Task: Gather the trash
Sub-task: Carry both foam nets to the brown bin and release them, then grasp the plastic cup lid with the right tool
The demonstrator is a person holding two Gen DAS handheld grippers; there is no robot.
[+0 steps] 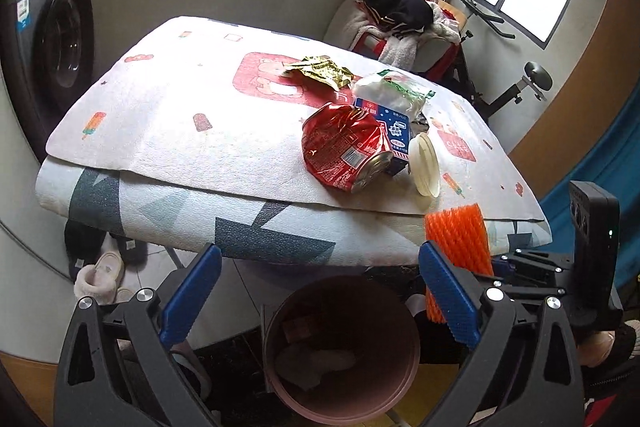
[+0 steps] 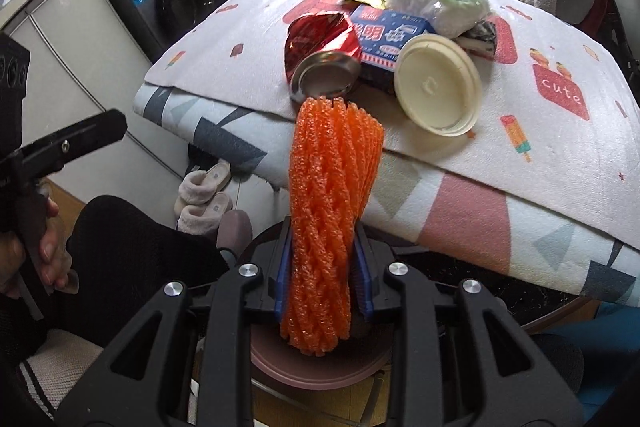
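The right gripper (image 2: 322, 269) pinches the light, springy foam net (image 2: 332, 203) mid-length over the bin (image 1: 340, 351) below the surface's near edge; left gripper (image 1: 320, 295) fingers spread, empty.

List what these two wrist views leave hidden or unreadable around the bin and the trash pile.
- Pink plastic bin: in the left wrist view dim, its contents are unidentifiable; in the right wrist view the right tool, shut on the orange foam net sleeve, covers nearly all of it.
- Blue milk carton: partly hidden by the crushed red can and white plastic bag.
- Black-and-white wrapper: mostly buried under the bag.
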